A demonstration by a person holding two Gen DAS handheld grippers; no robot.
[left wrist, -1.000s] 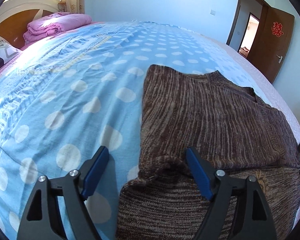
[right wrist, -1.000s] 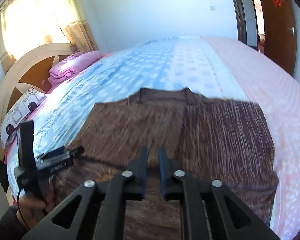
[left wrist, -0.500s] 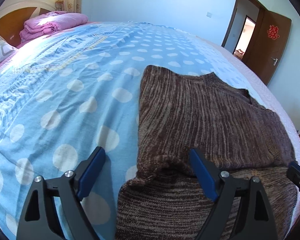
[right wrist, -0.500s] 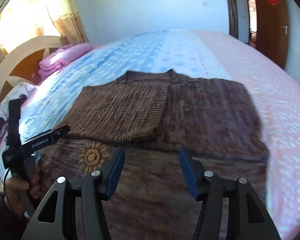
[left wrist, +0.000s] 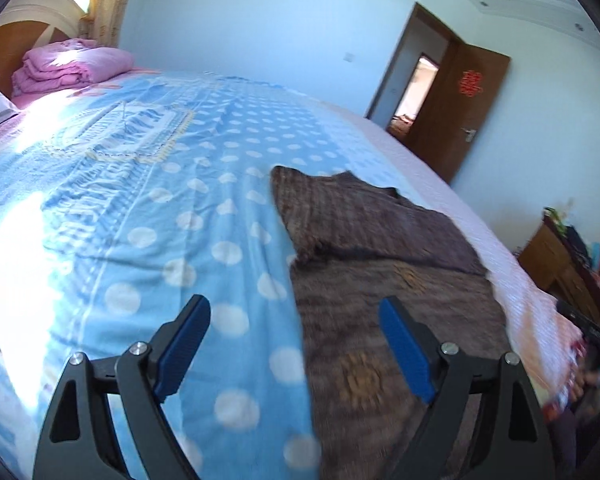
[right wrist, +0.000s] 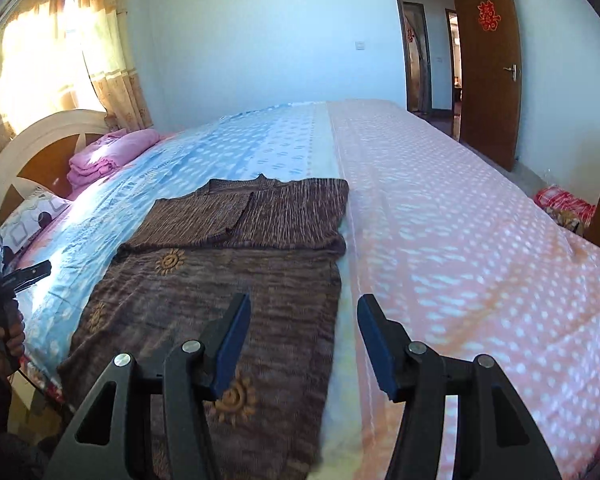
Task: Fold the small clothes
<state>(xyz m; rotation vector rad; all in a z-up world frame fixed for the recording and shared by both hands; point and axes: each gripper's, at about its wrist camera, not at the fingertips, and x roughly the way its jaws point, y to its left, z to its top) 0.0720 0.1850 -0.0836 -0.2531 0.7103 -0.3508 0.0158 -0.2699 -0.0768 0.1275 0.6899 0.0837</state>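
Sweater (right wrist: 228,280) of brown knit, sun motifs on its front, lies flat on a bed (right wrist: 440,240), sleeves folded across its chest, straddling the blue polka-dot and pink halves of the bedspread. Right gripper (right wrist: 304,344) hovers over its right hem with fingers spread, holding nothing; left gripper (left wrist: 296,350) likewise gapes above the hem's left edge. Folded pink blanket (right wrist: 108,156) sits at 10 o'clock by the headboard (right wrist: 32,148).

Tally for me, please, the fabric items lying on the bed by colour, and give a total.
Brown: 1, the sweater, sleeves folded in.
Pink: 1, the folded blanket by the headboard.
White patterned: 1, the pillow.
Total: 3, all on the bed.
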